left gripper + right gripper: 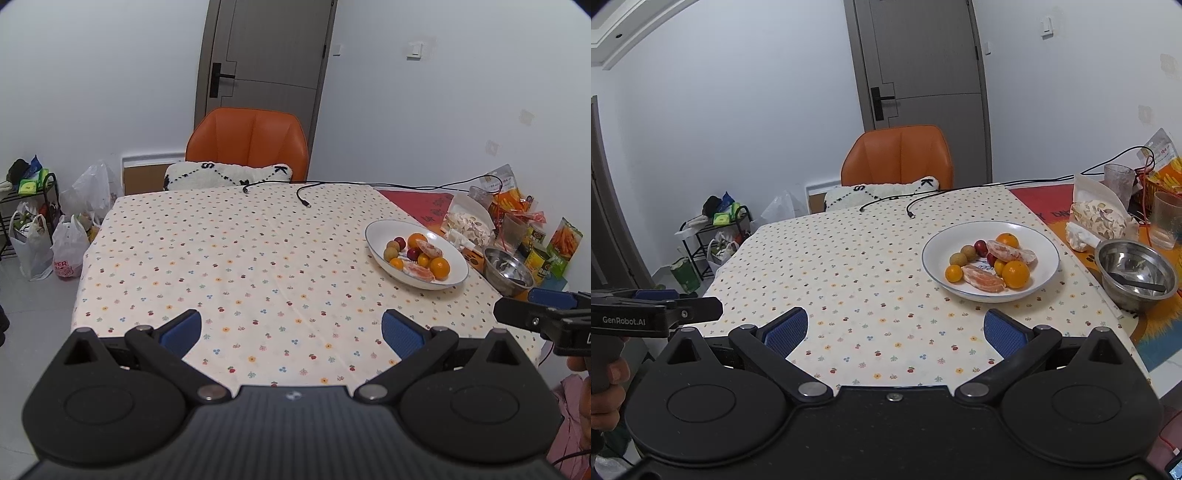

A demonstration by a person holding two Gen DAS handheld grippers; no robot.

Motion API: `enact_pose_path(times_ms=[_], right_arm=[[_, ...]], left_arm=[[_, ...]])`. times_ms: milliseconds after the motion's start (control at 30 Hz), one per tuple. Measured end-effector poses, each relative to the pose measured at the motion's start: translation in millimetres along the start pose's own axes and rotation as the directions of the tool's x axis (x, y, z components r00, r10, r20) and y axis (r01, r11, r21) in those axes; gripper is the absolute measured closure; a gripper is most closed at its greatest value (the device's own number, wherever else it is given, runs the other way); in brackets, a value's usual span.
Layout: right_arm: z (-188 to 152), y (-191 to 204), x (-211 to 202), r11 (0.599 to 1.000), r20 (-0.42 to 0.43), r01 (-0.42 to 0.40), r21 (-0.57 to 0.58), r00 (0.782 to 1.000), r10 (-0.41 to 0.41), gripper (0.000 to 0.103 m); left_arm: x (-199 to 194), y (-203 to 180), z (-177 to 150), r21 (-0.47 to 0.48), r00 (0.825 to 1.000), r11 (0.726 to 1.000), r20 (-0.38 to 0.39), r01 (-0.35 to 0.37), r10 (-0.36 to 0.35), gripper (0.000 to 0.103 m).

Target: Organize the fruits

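White plate [1045,243] is being filled by fruits [993,264]; left gripper [291,328] and right gripper [895,332] are being held wide open, empty, above the tablecloth [857,266].

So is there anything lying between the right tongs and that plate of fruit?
No. In the right wrist view, only bare dotted tablecloth lies between the open right tongs and the white plate. The steel bowl sits off to the side.
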State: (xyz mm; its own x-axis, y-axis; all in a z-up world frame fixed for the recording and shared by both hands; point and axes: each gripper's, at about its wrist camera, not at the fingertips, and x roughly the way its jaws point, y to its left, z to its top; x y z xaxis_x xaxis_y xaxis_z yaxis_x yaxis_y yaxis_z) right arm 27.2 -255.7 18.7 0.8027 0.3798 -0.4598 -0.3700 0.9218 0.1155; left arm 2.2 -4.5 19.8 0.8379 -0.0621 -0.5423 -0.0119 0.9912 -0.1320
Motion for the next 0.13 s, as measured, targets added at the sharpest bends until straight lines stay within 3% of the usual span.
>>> enact_pose_path(times_ms=[133], right_arm=[[-0.9,-2.1,1.0,1.000,-0.003,0.002,0.004,1.000,-0.002,0.000]], left_arm=[[1.6,-1.0,-0.3,-0.002,1.000,1.000,-0.002,0.003,-0.003,0.000]])
